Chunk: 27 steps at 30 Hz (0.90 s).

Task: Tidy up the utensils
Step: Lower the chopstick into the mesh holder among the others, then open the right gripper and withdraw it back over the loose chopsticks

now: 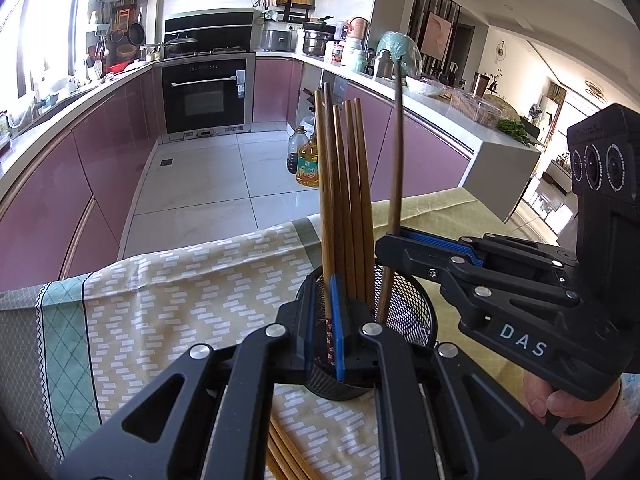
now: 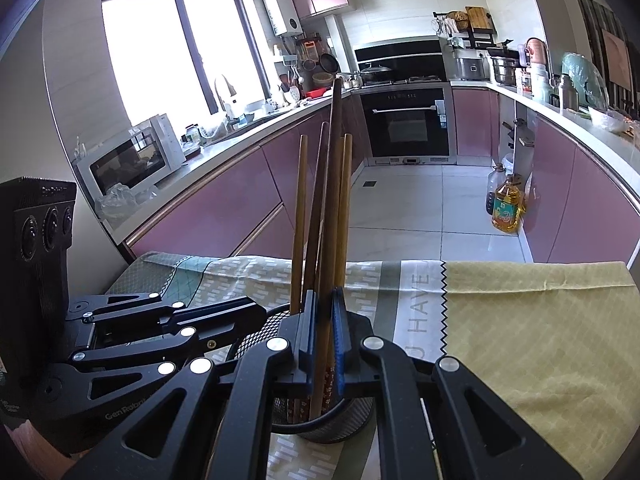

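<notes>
Tools meet over the black mesh holder (image 1: 408,312) on the cloth-covered table (image 1: 192,304). Left tool (image 1: 335,332) is clenched on one patterned-tip chopstick (image 1: 329,240) standing in the holder; right tool (image 2: 322,344) grips another chopstick (image 2: 334,184) just beside it. More wooden chopsticks (image 1: 354,200) stand upright between them, and loose chopsticks (image 1: 286,460) lie on the cloth under the left tool.

A home kitchen. Pink cabinets (image 2: 224,208) run in a U shape under pale worktops, with a built-in black oven (image 1: 204,96) and a hob with a wok (image 1: 181,42) at the far end. A microwave (image 2: 128,162) sits beside a bright window (image 2: 168,52). Cooking oil bottles (image 2: 506,208) stand on the tiled floor (image 1: 200,184).
</notes>
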### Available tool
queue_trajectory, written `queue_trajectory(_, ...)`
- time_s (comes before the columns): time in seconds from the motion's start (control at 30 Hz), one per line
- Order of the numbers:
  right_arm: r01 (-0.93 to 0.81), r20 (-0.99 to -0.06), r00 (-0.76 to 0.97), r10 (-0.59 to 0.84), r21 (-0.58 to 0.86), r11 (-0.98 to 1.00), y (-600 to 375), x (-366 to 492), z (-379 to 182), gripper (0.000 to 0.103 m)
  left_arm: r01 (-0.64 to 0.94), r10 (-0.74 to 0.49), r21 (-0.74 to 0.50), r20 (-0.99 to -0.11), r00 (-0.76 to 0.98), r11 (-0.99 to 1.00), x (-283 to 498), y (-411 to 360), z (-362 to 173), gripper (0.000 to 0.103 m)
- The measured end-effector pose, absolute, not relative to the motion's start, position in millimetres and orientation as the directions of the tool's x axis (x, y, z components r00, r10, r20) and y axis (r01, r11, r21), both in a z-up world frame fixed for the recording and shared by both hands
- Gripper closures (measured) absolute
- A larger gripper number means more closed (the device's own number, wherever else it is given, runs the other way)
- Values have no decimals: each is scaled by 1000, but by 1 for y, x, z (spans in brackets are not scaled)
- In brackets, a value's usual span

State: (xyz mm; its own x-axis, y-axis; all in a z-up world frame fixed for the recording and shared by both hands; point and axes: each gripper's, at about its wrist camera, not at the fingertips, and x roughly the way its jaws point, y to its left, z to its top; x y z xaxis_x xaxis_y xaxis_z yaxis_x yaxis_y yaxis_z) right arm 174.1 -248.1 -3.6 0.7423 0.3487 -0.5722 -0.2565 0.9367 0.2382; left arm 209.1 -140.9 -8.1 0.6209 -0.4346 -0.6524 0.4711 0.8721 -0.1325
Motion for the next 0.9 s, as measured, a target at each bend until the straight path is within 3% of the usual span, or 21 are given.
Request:
queue_trajectory(0.33,-250,-570,746,345,240,938,-250,169,-5,95,459,-442,-150,-629,639,876,197,-126,-10,95)
queue_trajectory(0.4,-252,-566,748,347,241,937,-248,166,-5,87,453,-436,-143,-621,652,880,193,-123,-9,94)
queue_trajectory(0.63,-275,-545,757,362,237,932,-246,147,1,71,420,-406,-118,-581,706,900,173,-106,-3,73)
queue_trajectory(0.77,-284,-518,775,362,227,932,-245,129,7,52,396,-381,-103,-564,733,912,159,-94,-1,57)
queue_trajectory(0.83,-287,-509,780,364,225,931,-244,121,9,51,389,-374,-100,-563,737,916,153,-87,-1,53)
queue_trajectory(0.9,-298,-504,779,374,227,927,-244,113,10,51,377,-362,-94,-558,747,921,147,-80,-2,42)
